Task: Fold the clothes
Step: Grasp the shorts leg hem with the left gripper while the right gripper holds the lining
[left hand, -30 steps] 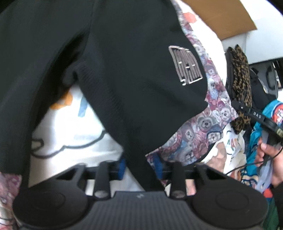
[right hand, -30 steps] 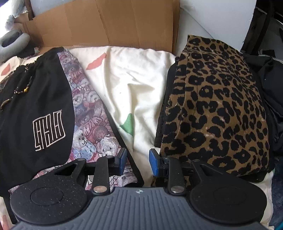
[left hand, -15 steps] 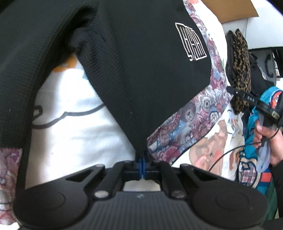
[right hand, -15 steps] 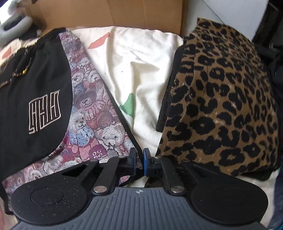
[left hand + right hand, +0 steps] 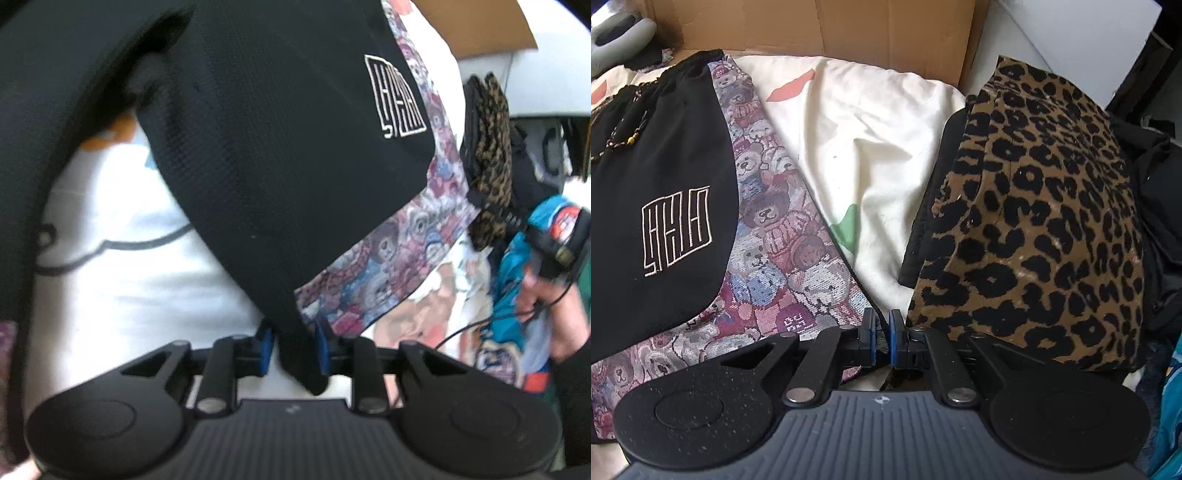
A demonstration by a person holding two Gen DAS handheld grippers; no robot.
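A black garment [image 5: 277, 147] with a white line logo [image 5: 397, 98] lies over bear-print fabric [image 5: 388, 266] on white bedding. Its near corner hangs between the blue pads of my left gripper [image 5: 293, 347]. The jaws are opening and the pads stand a little off the cloth. In the right wrist view the same black garment [image 5: 657, 166] and bear-print fabric [image 5: 775, 240] lie to the left. My right gripper [image 5: 883, 334] is shut down at the dark-trimmed edge of the bear-print fabric, which runs in between its pads.
A folded leopard-print garment [image 5: 1034, 221] lies to the right on the white bedding [image 5: 871, 140], with dark clothes [image 5: 1156, 203] beyond it. Cardboard [image 5: 831, 26] stands along the back. A hand [image 5: 535, 295] on a gripper handle shows at the right of the left wrist view.
The left jaws closed on the black garment's corner, then parted again. The right jaws went from open to shut at the bear-print edge.
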